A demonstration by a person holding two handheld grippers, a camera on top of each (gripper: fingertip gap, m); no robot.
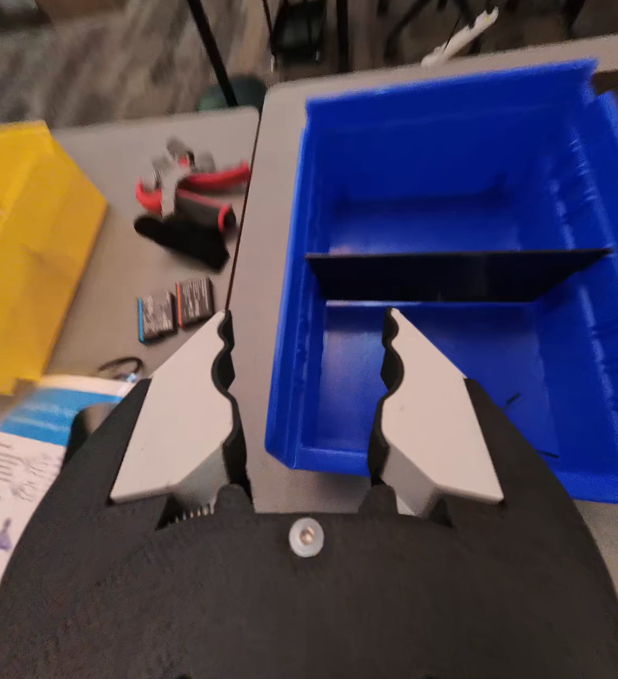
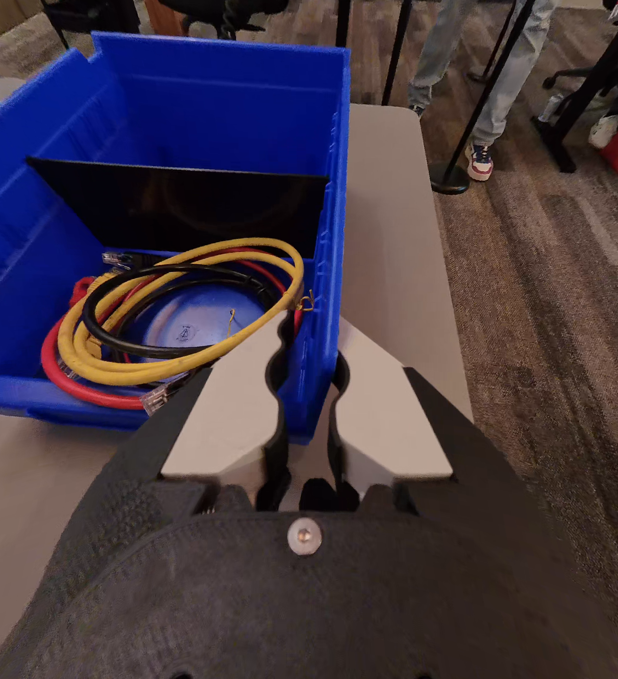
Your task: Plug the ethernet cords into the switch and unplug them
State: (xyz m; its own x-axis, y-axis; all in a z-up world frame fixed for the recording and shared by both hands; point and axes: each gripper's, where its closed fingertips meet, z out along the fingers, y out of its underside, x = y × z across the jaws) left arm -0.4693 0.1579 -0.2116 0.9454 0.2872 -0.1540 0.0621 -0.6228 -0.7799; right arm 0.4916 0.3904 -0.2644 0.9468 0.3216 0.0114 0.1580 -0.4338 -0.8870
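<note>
- Jaws of left gripper [image 1: 309,316] spread wide, nothing between them; jaws of right gripper [image 2: 313,323] at a narrower gap, also holding nothing.
- Left gripper hovers tilted down over the near left corner of the blue bin [image 1: 465,154]: left finger above the table [image 1: 259,220], right finger above the bin's near compartment.
- Right gripper tilted down at the bin's near right corner; its fingers straddle the right wall of the blue bin [image 2: 226,92], left finger over the inside, right finger outside over the table [image 2: 384,220]. Touching the wall or not, cannot tell.
- Blue bin sits on the grey table, split by a black divider [image 2: 178,205] into near and far compartments.
- Near compartment, right side, holds the coiled ethernet cords: yellow cord [image 2: 175,367], red cord [image 2: 79,385], black cord [image 2: 116,343], tangled together, clear plugs showing at the ends.
- Left wrist view is blurred; near compartment's left part and far compartment look bare there.
- Switch not seen in either view.
- Yellow bin [image 1: 20,239] at left on the table, contents not visible.
- Printed leaflet [image 1: 17,459] white and blue, near left; text blurred.
- Red-and-black hand tools [image 1: 189,198] and two small dark packs [image 1: 175,312] between the bins; markings unreadable.
- A person's legs [image 2: 483,73] on the carpet beyond the table.
</note>
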